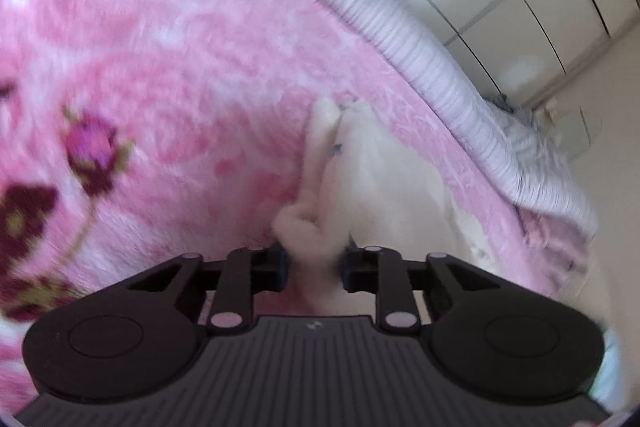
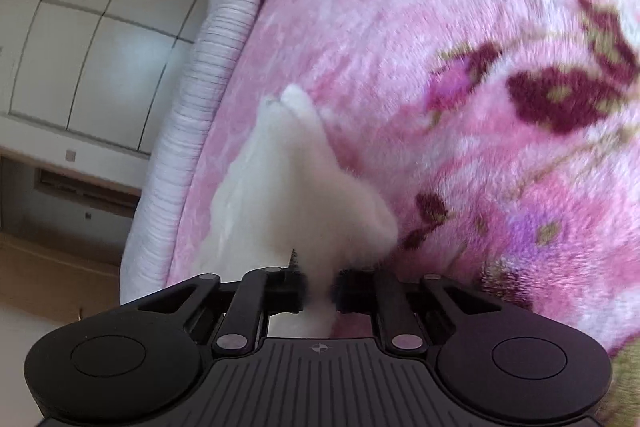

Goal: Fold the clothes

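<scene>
Here, left tool (image 1: 314, 269): jaws pinching a bunched fold of white garment (image 1: 360, 171), cloth rising forward from the pads; right tool (image 2: 320, 289): likewise closed on a gathered edge of the white garment (image 2: 292, 183); both grips look firm, fabric squeezed thin between the pads; garment stretches away from each tool to a narrow far point, held over the pink floral blanket (image 1: 160, 39) on the bed, near the bed's edge; whether its far end touches the blanket, cannot tell, both views blurred; striped lilac bedding (image 1: 440, 75) runs along the blanket's border; white wardrobe doors (image 2: 92, 39) beyond; progress, by judgement: early to middle; garment gathered and held at two points, no flat, squared fold visible; left to do: lay it out, fold over, smooth, set down.
</scene>
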The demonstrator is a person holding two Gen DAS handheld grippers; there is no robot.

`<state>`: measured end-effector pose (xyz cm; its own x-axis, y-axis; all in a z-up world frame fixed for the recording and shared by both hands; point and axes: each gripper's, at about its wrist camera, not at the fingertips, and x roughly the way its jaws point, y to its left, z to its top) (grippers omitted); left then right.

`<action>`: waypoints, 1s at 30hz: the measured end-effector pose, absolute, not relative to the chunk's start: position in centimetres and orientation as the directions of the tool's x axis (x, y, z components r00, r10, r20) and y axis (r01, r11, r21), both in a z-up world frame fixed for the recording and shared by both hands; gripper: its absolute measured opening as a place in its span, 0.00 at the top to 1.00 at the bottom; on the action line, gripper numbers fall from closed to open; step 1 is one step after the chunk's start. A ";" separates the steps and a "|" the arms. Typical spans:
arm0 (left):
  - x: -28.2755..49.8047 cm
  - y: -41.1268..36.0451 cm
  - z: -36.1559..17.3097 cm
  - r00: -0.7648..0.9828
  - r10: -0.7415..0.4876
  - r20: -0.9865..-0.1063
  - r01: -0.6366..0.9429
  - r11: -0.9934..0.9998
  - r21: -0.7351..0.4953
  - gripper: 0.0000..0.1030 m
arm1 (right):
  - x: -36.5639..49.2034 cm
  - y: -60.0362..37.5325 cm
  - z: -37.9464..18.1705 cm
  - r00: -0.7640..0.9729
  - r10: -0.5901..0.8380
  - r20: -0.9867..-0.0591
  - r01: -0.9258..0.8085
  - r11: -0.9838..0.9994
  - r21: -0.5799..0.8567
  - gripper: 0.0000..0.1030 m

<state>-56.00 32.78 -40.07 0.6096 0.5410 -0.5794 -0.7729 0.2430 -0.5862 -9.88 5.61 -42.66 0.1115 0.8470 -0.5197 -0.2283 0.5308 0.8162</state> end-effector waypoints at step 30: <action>-51.5 17.7 -36.2 0.412 0.556 -0.722 -0.823 0.567 -0.034 0.69 | -24.8 0.7 -36.8 0.315 0.733 -0.603 -0.863 0.485 0.139 0.77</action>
